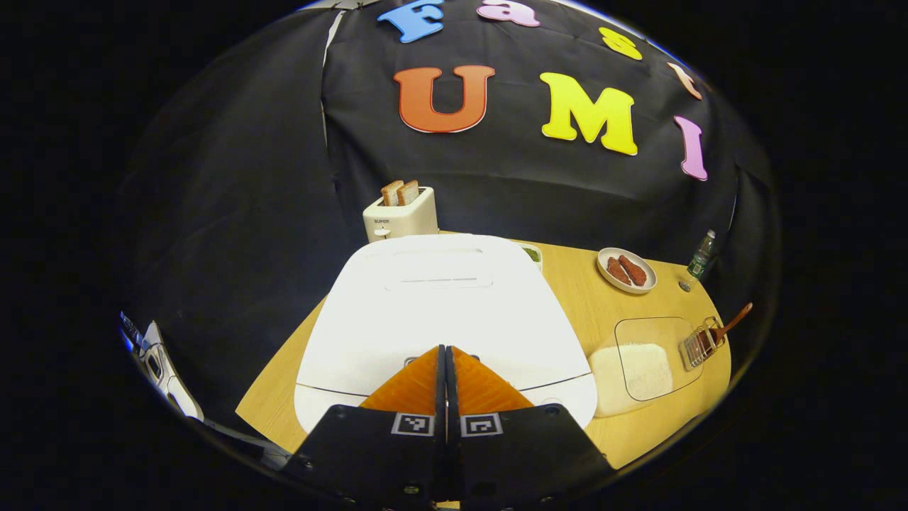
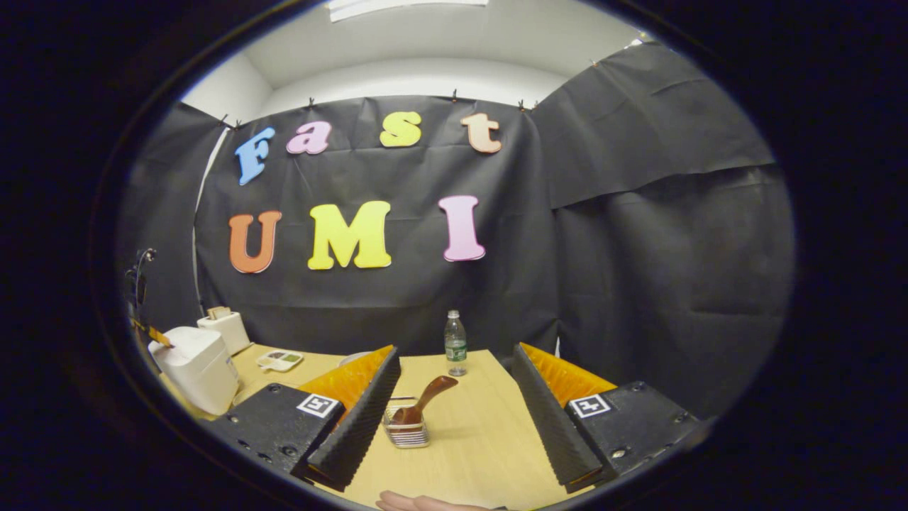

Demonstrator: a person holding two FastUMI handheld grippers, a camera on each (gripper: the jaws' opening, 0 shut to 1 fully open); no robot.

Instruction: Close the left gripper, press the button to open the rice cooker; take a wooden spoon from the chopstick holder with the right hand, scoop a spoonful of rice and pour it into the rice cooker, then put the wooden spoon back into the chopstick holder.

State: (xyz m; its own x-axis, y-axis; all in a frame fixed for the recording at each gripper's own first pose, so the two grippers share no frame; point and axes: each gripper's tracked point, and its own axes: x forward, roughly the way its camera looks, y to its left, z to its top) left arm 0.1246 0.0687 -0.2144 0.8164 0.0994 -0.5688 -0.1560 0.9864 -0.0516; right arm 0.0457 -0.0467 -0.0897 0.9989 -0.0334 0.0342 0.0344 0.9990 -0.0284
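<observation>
The white rice cooker (image 1: pixel 440 312) stands with its lid down right below my left gripper (image 1: pixel 445 349), whose orange fingers are pressed together with their tips at the lid's front button area. The cooker (image 2: pixel 198 369) also shows at the far left of the right gripper view. A wooden spoon (image 2: pixel 424 400) leans in the wire chopstick holder (image 2: pixel 406 429), between and beyond the wide-apart fingers of my right gripper (image 2: pixel 454 369), which holds nothing. In the left gripper view the spoon (image 1: pixel 731 323) and holder (image 1: pixel 699 344) sit at the right table edge, beside a clear container of rice (image 1: pixel 642 365).
A toaster (image 1: pixel 401 213) with two bread slices stands behind the cooker. A plate of sausages (image 1: pixel 626 270) and a water bottle (image 2: pixel 455 343) sit toward the table's back. A small dish (image 2: pixel 279 360) lies near the cooker. A hand (image 2: pixel 418 502) shows at the bottom edge.
</observation>
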